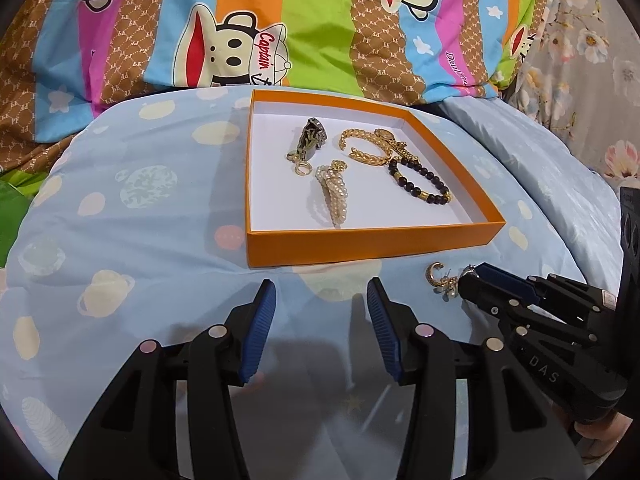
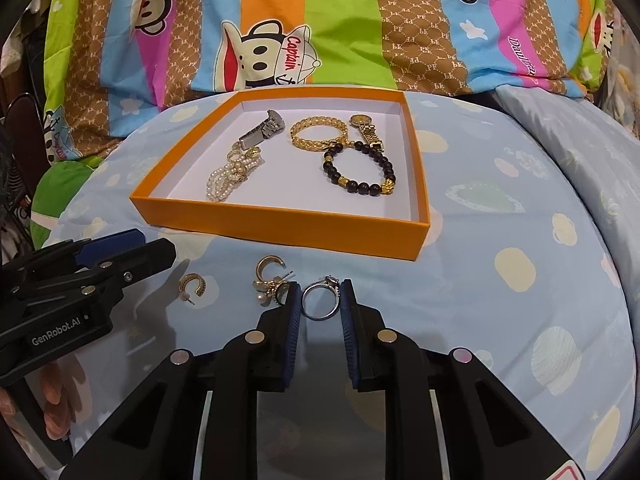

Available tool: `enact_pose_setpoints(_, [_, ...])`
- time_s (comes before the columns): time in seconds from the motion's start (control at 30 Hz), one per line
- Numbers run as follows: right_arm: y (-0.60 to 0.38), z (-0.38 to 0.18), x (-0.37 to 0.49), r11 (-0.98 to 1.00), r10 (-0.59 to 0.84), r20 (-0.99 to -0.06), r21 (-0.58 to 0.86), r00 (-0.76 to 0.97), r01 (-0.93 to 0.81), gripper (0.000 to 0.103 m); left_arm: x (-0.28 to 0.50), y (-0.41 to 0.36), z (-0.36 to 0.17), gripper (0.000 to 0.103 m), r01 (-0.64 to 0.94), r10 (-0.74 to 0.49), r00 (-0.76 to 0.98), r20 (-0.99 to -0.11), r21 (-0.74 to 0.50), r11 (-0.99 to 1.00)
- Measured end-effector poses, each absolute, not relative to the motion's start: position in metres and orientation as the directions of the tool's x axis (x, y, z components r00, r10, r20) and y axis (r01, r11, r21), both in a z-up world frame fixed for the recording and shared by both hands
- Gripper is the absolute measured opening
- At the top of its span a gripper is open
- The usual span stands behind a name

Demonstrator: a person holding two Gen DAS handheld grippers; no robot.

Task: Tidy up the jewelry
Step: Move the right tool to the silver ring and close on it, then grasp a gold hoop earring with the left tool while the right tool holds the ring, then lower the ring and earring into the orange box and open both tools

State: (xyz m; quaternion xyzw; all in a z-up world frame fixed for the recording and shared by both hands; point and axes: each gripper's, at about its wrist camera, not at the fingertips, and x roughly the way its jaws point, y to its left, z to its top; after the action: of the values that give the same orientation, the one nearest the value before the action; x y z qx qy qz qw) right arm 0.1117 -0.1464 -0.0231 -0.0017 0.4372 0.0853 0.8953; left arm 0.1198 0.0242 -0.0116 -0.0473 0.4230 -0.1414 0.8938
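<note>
The right tool [image 2: 320,300] is gripping a silver ring [image 2: 320,300] upright between its pads, just in front of the orange box [image 2: 280,224] on the bed [image 2: 500,300]. The left tool [image 1: 322,308] is hovering open and empty beside it. Bracelets and watches are lying inside the box.

My right gripper [image 2: 320,300] tilts downward, its blue-padded fingers [image 2: 294,312] drawn in close on a ring [image 2: 320,298] standing upright between them, pads touching its sides. My left gripper [image 1: 322,308] also angles down, fingers [image 1: 260,332] parted with nothing between them. Bare fingertips [image 2: 56,400] show under the left handle.
</note>
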Motion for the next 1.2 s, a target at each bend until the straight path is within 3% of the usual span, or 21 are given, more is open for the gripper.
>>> enact_pose_setpoints(0.2, [-0.166, -0.018, 0.106, 0.989, 0.15, -0.765, 0.106, 0.627, -0.107, 0.018, 0.113, 0.016, -0.014, 0.05, 0.257, -0.323, 0.577, -0.75, -0.209, 0.944])
enact_pose_setpoints(0.57, [-0.17, -0.016, 0.107, 0.987, 0.159, -0.756, 0.121, 0.634, -0.103, 0.018, 0.109, -0.005, -0.016, 0.05, 0.315, -0.332, 0.559, -0.76, -0.176, 0.933])
enact_pose_setpoints(0.67, [-0.168, -0.016, 0.106, 0.987, 0.162, -0.756, 0.12, 0.634, -0.108, 0.018, 0.109, -0.011, -0.016, 0.042, 0.331, -0.329, 0.557, -0.762, -0.159, 0.93])
enact_pose_setpoints(0.83, [-0.168, -0.015, 0.106, 0.986, 0.165, -0.756, 0.123, 0.633, -0.11, 0.018, 0.11, -0.017, -0.017, 0.016, 0.358, -0.341, 0.545, -0.766, -0.156, 0.921])
enact_pose_setpoints(1.2, [-0.169, -0.008, 0.103, 0.982, 0.19, -0.728, 0.151, 0.658, -0.117, 0.018, 0.108, -0.011, -0.01, 0.016, 0.354, -0.368, 0.557, -0.745, -0.189, 0.916])
